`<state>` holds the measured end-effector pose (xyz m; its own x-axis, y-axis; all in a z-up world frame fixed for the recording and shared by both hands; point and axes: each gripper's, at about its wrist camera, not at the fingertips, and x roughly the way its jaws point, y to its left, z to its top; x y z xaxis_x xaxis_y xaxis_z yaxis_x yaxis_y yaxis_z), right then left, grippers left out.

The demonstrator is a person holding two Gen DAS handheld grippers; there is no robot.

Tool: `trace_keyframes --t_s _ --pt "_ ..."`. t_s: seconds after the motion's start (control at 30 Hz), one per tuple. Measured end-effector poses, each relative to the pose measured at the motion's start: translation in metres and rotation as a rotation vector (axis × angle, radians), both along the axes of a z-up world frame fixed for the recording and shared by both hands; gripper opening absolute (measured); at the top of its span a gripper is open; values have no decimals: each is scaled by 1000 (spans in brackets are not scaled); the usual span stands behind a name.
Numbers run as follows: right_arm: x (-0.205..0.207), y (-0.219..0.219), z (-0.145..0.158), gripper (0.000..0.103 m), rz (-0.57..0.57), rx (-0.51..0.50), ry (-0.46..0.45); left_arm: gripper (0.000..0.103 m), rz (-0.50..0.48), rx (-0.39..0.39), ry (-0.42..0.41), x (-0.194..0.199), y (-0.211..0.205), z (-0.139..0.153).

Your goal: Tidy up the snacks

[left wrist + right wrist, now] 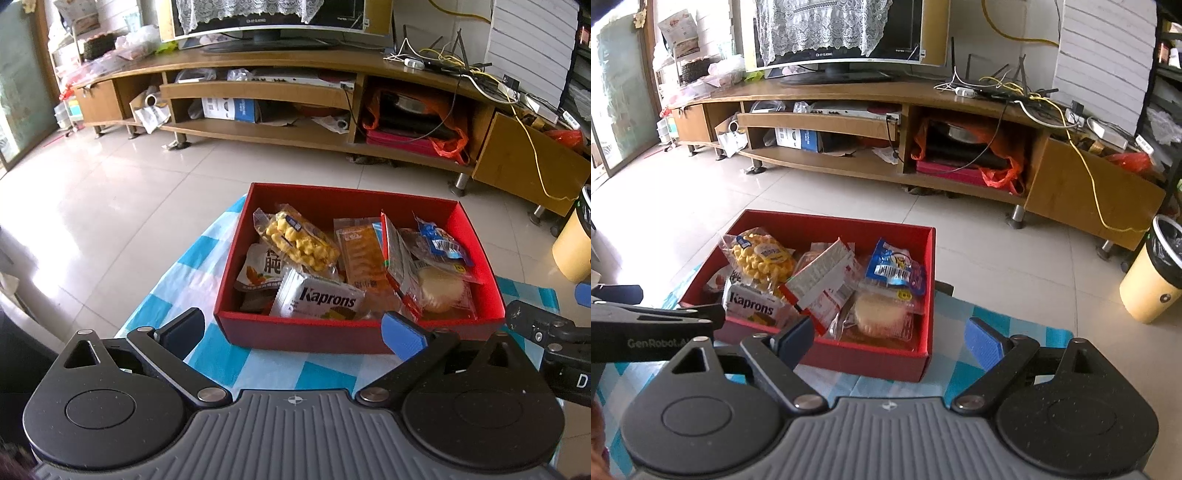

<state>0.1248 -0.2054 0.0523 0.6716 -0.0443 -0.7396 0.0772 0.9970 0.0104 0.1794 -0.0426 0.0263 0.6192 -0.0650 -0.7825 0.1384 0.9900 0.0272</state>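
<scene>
A red box (pixel 236 291) (pixel 925 280) stands on a blue-and-white checked cloth (pixel 207 254) (pixel 964 365). Several snack packs lie in it: a white Kaprons pack (pixel 319 299) (pixel 751 304), a yellow puffed-corn pack (pixel 299 240) (pixel 762 258), an orange pack (pixel 360 251), a blue-labelled pack (pixel 445 245) (pixel 892 266) and a round pale cake (pixel 441 288) (pixel 881 314). My left gripper (pixel 293 334) is open and empty just in front of the box's near wall. My right gripper (pixel 890 343) is open and empty at the box's near right corner.
A long wooden TV stand (pixel 295 62) (pixel 849 92) with a monitor, cables and cluttered shelves runs across the back. A yellow bin (pixel 1154 273) (pixel 574 243) stands on the tiled floor at the right. The other gripper shows at each view's side edge (pixel 546 332) (pixel 646 325).
</scene>
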Motion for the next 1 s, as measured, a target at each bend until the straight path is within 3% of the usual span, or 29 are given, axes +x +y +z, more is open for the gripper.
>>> trace_keyframes --t_s 0.67,1.0 --pt "-67 8 -2 89 -12 33 10 103 -25 -20 10 -64 11 0" --pt "-95 4 -1 89 -45 47 4 103 -63 -24 -37 -96 10 8"
